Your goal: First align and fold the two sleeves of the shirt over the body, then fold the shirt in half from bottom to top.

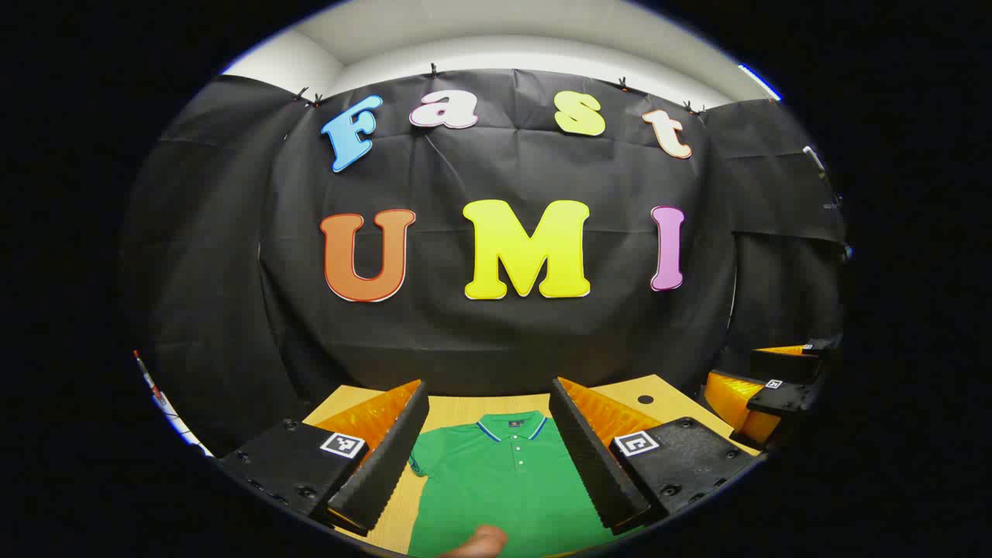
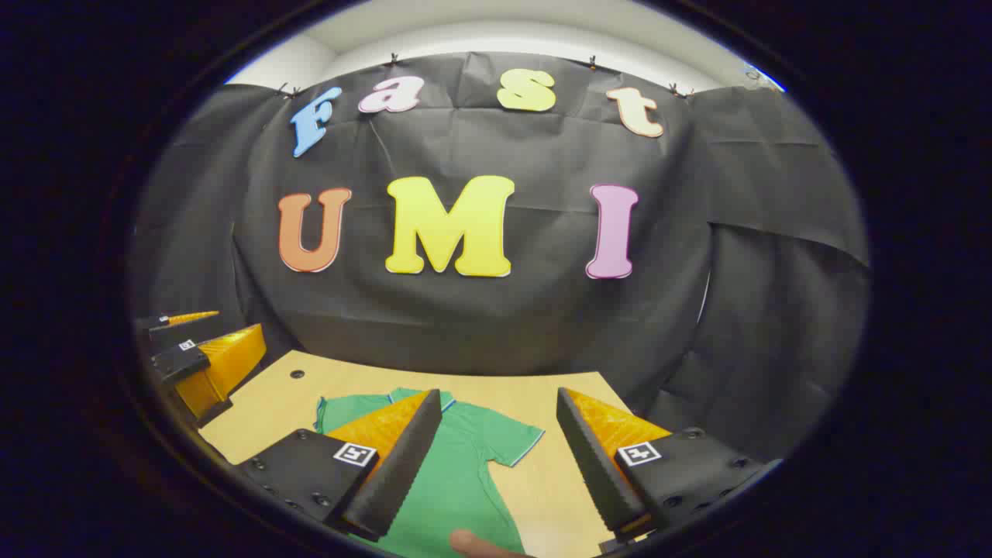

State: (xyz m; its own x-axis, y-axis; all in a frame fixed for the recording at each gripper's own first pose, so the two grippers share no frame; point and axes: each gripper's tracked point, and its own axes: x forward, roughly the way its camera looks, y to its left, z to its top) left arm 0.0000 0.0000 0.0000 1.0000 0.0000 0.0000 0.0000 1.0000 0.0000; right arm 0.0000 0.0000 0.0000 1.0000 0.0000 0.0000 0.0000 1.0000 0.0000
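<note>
Green shirt (image 1: 504,480) flat on wooden table (image 2: 535,403), booth w/ black cloth.

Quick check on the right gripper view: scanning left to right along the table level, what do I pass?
Left gripper at the far left edge → small dark hole in the table → green polo shirt, lying flat with its sleeve out to the right → bare wooden table → black cloth wall.
</note>
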